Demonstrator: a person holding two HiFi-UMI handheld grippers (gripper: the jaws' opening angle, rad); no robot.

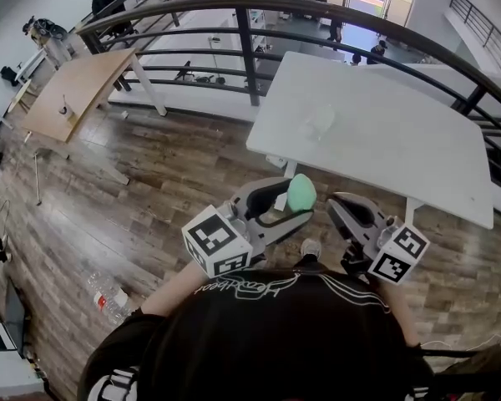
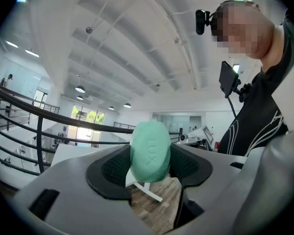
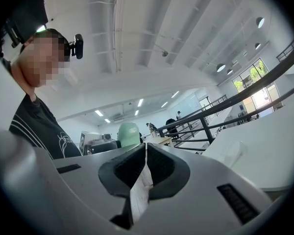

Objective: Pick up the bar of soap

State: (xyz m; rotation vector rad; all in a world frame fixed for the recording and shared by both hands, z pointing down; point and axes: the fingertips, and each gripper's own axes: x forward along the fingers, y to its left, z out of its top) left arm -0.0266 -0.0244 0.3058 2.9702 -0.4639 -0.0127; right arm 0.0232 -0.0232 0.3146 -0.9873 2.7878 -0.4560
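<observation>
At the far left of the head view a wooden table [image 1: 79, 86] is seen on the plank floor [image 1: 150, 182], and a clear plastic bottle [image 1: 108, 296] lies on that floor closer to the person. The left gripper [image 1: 294, 207] is held up in front of the person's black shirt [image 1: 275, 332], with its marker cube [image 1: 219, 242] turned toward the camera. Its jaws are clamped on the bar of soap [image 1: 301, 192], a mint-green oval bar that is carried in the air, off every surface. In the left gripper view the soap [image 2: 150, 148] is seen standing on end between the two dark pads [image 2: 112, 168], gripped by its lower half on both broad sides, with its rounded top clear above the jaw tips and lettering pressed into its face. Just beside it, the right gripper [image 1: 336, 202] is held at about the same height, apart from the soap, and its own view shows the jaws brought together, with nothing between them. Beyond both grippers the white table [image 1: 384, 140] is seen; the soap is held short of the tabletop's near edge, toward its left corner. A pale, see-through thing [image 1: 321, 122] that cannot be identified lies on the tabletop nearer its left edge. A dark railing [image 1: 250, 36] is seen curving behind the table
</observation>
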